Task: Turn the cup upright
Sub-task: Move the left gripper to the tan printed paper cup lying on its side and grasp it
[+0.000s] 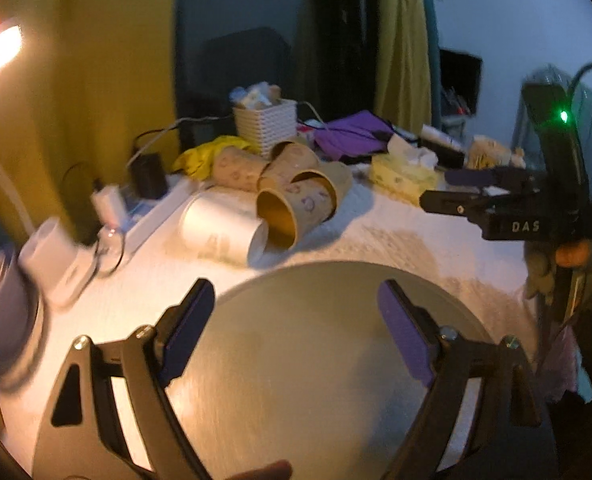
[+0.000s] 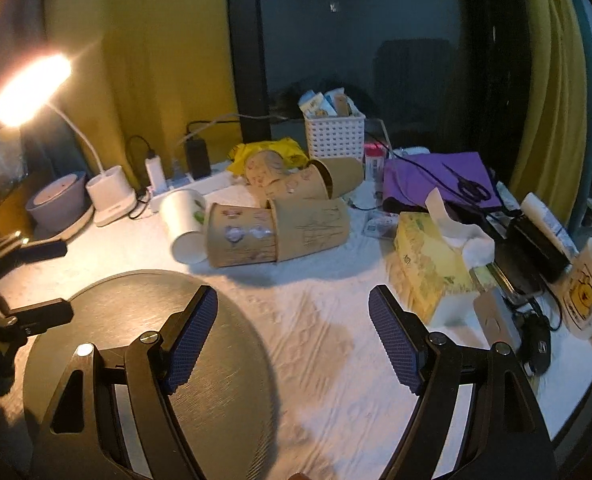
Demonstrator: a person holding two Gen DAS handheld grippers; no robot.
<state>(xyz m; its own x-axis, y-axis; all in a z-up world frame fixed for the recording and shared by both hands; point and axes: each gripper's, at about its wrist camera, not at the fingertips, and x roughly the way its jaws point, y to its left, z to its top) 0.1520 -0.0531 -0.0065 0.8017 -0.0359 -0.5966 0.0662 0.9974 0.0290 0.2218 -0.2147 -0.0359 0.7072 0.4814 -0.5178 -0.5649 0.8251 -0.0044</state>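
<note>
Several paper cups lie on their sides in a pile at the middle of the table. A white cup [image 1: 222, 232] [image 2: 184, 226] lies at the left of the pile, and a brown printed cup [image 1: 296, 208] [image 2: 242, 236] lies beside it, touching it. More brown cups [image 1: 256, 166] [image 2: 313, 224] lie behind. My left gripper [image 1: 296, 320] is open and empty above a round grey disc [image 1: 319, 360] [image 2: 116, 300]. My right gripper [image 2: 294, 328] is open and empty, short of the pile; it also shows in the left wrist view [image 1: 451, 190].
A white basket [image 1: 266, 124] [image 2: 334, 136], purple cloth [image 2: 435, 178] with scissors, a yellow tissue box [image 2: 427, 268] [image 1: 403, 176] and a mug [image 2: 587, 292] sit at the back and right. A lit desk lamp [image 2: 32, 88], charger and bowl [image 2: 56, 200] stand at the left.
</note>
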